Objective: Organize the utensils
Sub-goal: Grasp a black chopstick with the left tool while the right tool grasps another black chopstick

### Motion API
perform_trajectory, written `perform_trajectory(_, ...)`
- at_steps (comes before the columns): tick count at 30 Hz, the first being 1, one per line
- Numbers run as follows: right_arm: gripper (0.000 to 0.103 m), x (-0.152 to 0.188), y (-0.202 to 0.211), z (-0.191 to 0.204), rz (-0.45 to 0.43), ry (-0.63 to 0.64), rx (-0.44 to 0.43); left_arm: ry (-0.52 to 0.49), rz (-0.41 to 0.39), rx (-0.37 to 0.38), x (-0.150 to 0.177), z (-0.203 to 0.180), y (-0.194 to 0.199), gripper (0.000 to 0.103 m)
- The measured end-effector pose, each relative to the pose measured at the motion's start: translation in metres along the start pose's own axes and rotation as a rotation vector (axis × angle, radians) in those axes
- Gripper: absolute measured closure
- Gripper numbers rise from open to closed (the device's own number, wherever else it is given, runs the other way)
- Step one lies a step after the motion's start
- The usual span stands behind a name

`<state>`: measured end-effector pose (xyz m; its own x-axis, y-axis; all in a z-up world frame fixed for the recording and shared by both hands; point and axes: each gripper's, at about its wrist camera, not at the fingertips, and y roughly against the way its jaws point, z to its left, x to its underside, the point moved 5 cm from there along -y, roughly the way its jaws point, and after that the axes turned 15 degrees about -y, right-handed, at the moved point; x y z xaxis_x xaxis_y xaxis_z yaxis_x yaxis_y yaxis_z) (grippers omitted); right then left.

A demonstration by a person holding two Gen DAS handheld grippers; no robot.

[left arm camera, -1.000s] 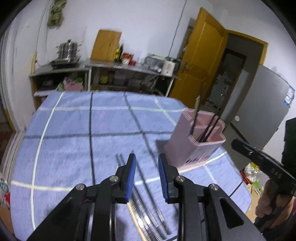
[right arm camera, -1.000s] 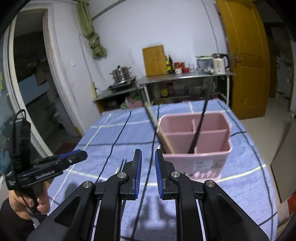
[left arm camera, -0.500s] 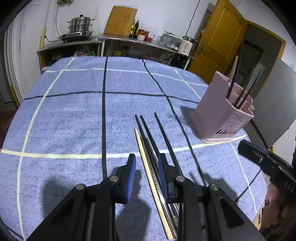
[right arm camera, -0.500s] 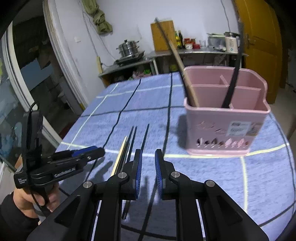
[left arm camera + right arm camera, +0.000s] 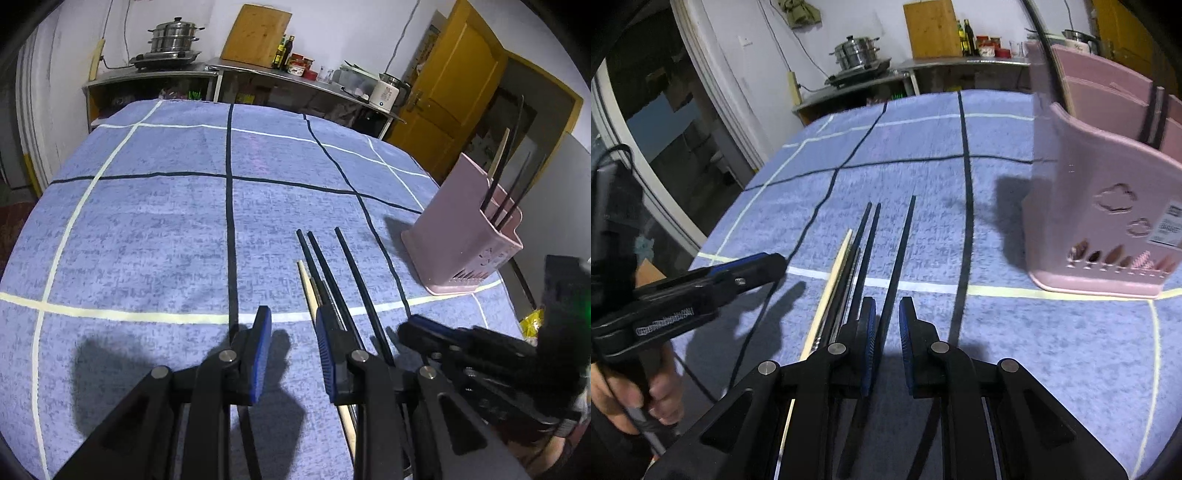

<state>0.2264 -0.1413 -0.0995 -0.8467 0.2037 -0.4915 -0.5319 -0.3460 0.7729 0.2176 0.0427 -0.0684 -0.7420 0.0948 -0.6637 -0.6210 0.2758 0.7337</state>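
Note:
Several chopsticks lie side by side on the blue checked tablecloth: black ones (image 5: 325, 266) (image 5: 864, 243), a pale wooden one (image 5: 306, 284) (image 5: 836, 267) and a lone black one (image 5: 356, 273) (image 5: 901, 251) to their right. A pink utensil holder (image 5: 461, 240) (image 5: 1100, 206) stands at the right with several chopsticks upright in it. My left gripper (image 5: 291, 350) is open, low over the cloth just left of the pile. My right gripper (image 5: 886, 339) is open, its jaws on either side of the lone black chopstick, not closed on it.
The blue tablecloth (image 5: 147, 221) covers a round table whose edge drops off at the right and near side. A steel counter (image 5: 184, 70) with a steamer pot and a wooden board stands at the back wall. A yellow door (image 5: 454, 92) is back right.
Both grippers have dropped lower toward the cloth and moved in on the lying chopsticks. My right gripper now straddles the lone black chopstick, and its jaws have opened a little wider.

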Motion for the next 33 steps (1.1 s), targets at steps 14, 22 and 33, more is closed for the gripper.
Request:
perform_trajectory(14,0.095,0.006,-0.006,-0.02,0.011,-0.014,0.045,0.004,0.0,0.102,-0.017,-0.035,-0.022,0.077)
perform_trajectory(22,0.095,0.011,0.008,-0.04,0.001,-0.045,0.051,-0.006,0.052,0.083,-0.02,-0.053,-0.052,0.077)
perform_trajectory(33,0.095,0.012,0.016,-0.05,-0.01,-0.065,0.033,-0.03,0.099,-0.006,-0.012,-0.057,-0.06,0.077)
